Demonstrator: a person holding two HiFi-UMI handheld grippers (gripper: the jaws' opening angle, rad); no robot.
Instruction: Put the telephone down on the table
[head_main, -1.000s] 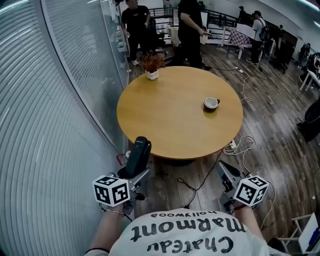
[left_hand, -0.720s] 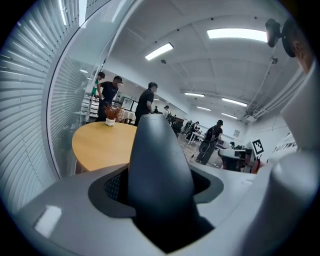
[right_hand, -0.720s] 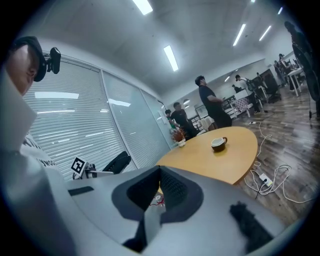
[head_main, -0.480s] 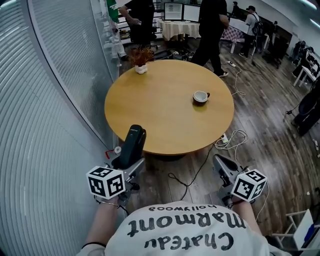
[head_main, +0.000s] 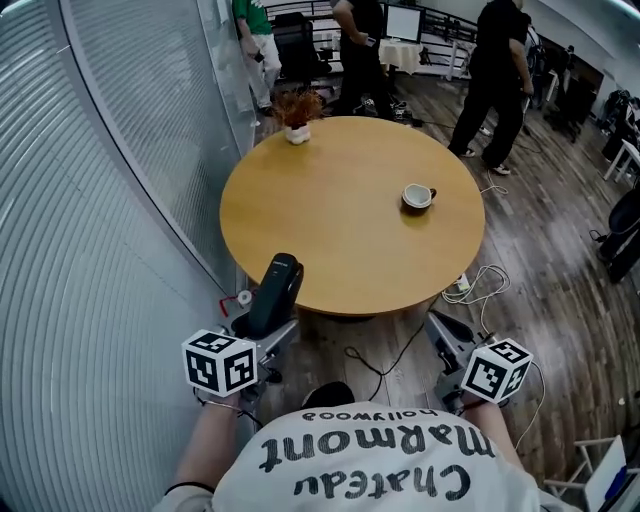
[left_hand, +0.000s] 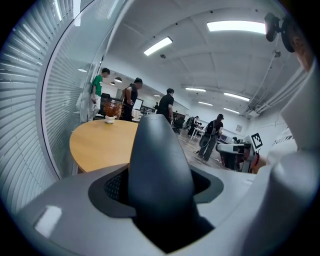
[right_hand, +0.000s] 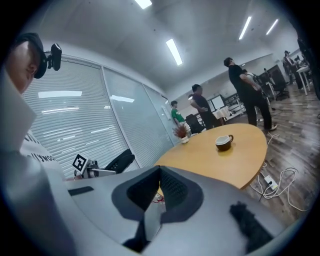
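A black telephone handset (head_main: 277, 290) stands tilted in my left gripper (head_main: 266, 330), whose jaws are shut on its lower part. Its top reaches over the near edge of the round wooden table (head_main: 340, 240). In the left gripper view the telephone (left_hand: 159, 170) fills the middle between the grey jaws, with the table (left_hand: 100, 145) beyond it. My right gripper (head_main: 440, 330) hangs over the floor in front of the table, jaws together and nothing in them. In the right gripper view its pads (right_hand: 172, 192) meet at a seam.
A dark cup (head_main: 418, 197) sits on the table's right half, and a small potted plant (head_main: 297, 118) stands at its far edge. A glass wall with blinds (head_main: 120, 200) runs along the left. Cables (head_main: 480, 290) lie on the wood floor. Several people stand behind the table.
Both grippers have drifted slightly toward the table, so the telephone's top overlaps its near edge more. The people at the back have walked to the right.
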